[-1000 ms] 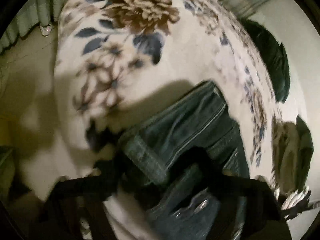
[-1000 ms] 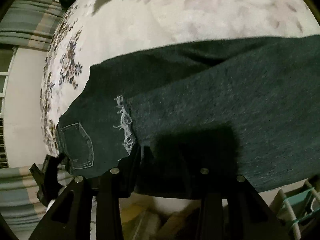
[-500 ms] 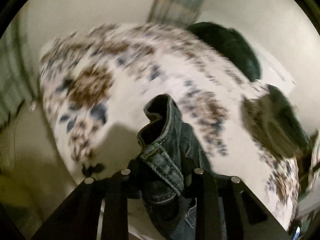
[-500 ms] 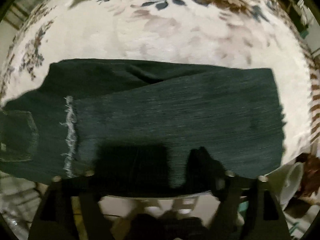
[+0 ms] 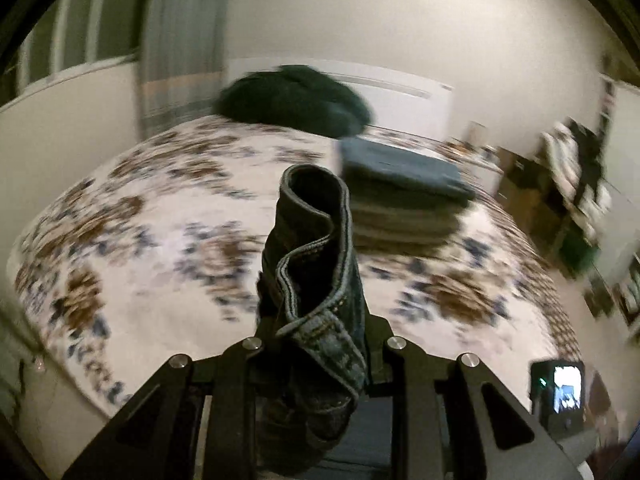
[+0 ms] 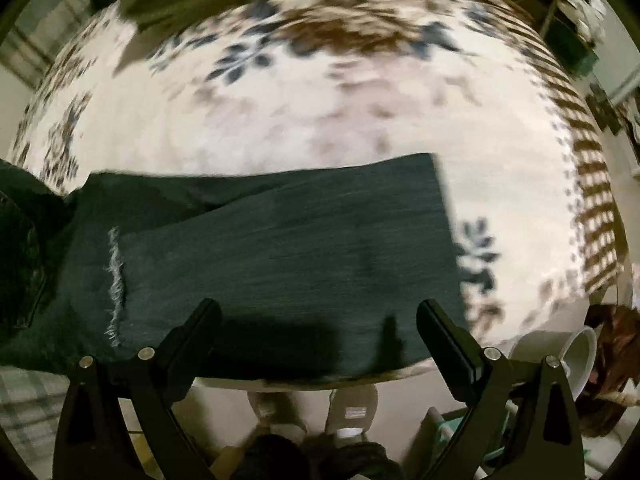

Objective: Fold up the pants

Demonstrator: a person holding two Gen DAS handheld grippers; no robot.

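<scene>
We see our left gripper (image 5: 320, 344) clamped narrow on the waistband end of the dark jeans (image 5: 316, 276), which rises curled between the two fingers and stands above the floral bed (image 5: 160, 240). Beyond it, blurred by motion, what looks like a stack of folded clothes (image 5: 404, 196) lies on the bed. Our right gripper (image 6: 320, 316) is spread wide and holds nothing. The folded legs of the jeans (image 6: 280, 256) lie flat on the bed's near edge, the fabric just beyond and between the fingertips, with a frayed tear (image 6: 114, 284) to the left.
</scene>
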